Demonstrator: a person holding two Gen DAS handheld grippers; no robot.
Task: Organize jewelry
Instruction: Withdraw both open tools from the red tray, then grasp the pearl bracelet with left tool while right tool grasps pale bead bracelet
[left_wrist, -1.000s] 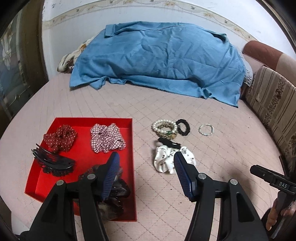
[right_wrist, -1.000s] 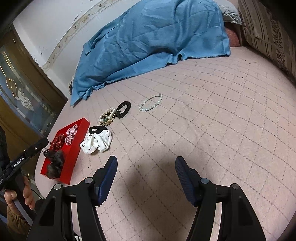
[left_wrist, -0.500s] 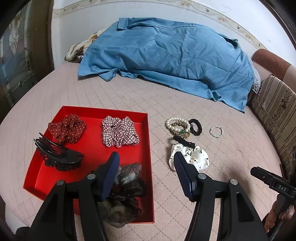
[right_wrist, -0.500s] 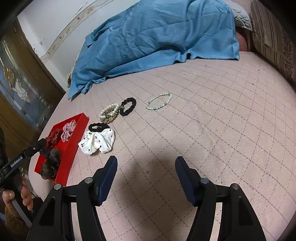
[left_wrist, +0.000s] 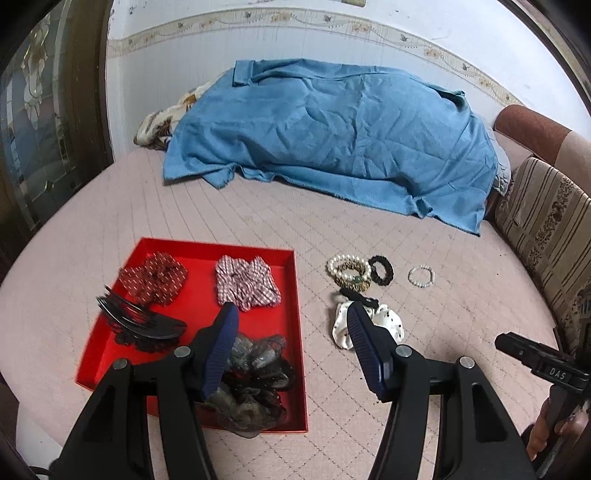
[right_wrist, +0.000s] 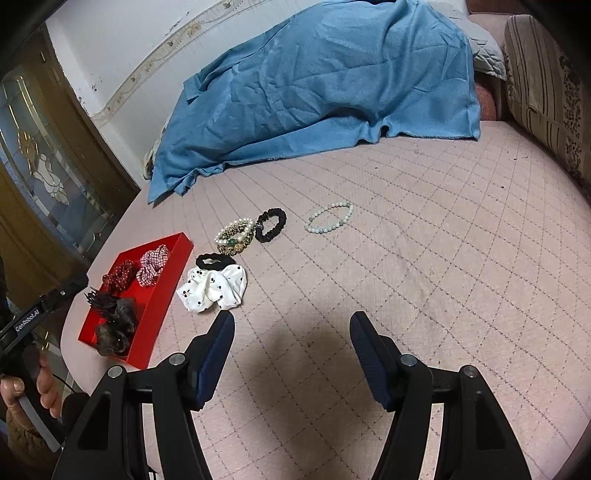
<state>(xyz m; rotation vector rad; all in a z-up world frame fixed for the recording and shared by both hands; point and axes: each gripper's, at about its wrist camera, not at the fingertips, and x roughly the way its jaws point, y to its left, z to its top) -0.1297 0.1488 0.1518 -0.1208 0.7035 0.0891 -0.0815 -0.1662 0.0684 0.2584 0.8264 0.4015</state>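
While four hair pieces already lay sorted in the red tray (left_wrist: 297, 295), both grippers — left gripper (left_wrist: 291, 317), right gripper (right_wrist: 291, 325) — hung wide-jawed and empty, evidently free for the white scrunchie (right_wrist: 214, 288).

Left wrist camera is looking forward and down over its open jaws, sitting close above the red tray (left_wrist: 295, 314) on the bed (left_wrist: 461, 295). Right wrist camera is looking from farther right, facing left-forward across the bed (right_wrist: 443, 258), tray (right_wrist: 162, 295) at its left edge. Both views are sharing tray, white scrunchie (left_wrist: 388, 325) (right_wrist: 214, 288), blue blanket (left_wrist: 332, 140) (right_wrist: 314, 85).
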